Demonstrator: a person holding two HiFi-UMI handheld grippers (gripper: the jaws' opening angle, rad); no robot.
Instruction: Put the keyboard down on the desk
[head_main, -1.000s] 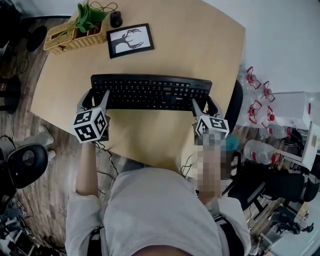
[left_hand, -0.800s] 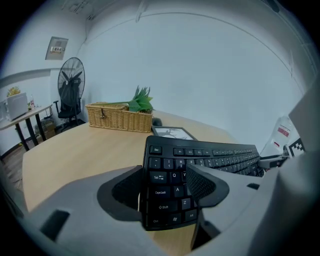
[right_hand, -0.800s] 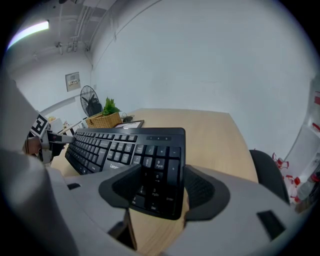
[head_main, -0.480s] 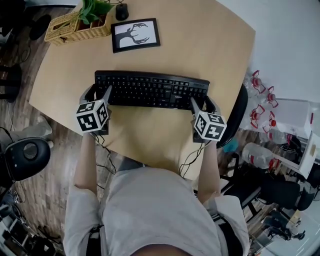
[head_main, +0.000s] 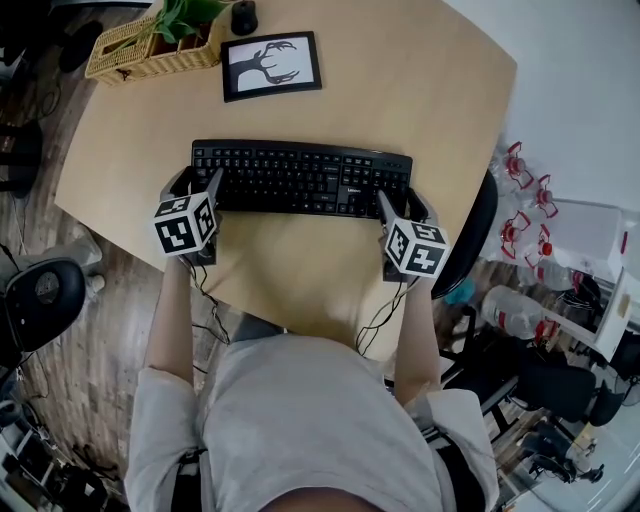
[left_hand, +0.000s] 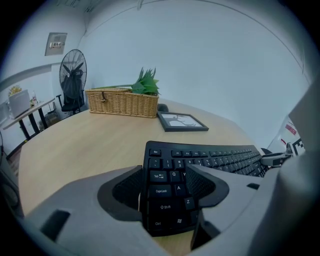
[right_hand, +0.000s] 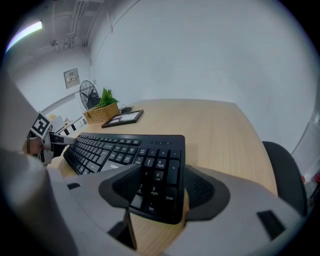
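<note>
A black keyboard (head_main: 300, 178) stretches across the middle of the round wooden desk (head_main: 300, 270), level and low over it or resting on it; I cannot tell which. My left gripper (head_main: 198, 184) is shut on its left end, where the Ctrl and Shift keys (left_hand: 167, 207) sit between the jaws. My right gripper (head_main: 402, 203) is shut on the right end, at the number pad (right_hand: 157, 182). The outer jaw of each gripper lies against the keyboard's side edge and the inner jaw lies over the keys. The keyboard (left_hand: 220, 160) (right_hand: 107, 147) runs on toward the other gripper.
Behind the keyboard lie a framed deer picture (head_main: 272, 65), a wicker basket (head_main: 150, 55) with a green plant, and a black mouse (head_main: 243, 15). A dark chair (head_main: 470, 240) stands by the desk's right edge. Cables hang from the near edge (head_main: 385, 315).
The keyboard has gone down toward the desk together with both grippers, showing smaller from the head view. Both grippers keep their hold on its ends.
</note>
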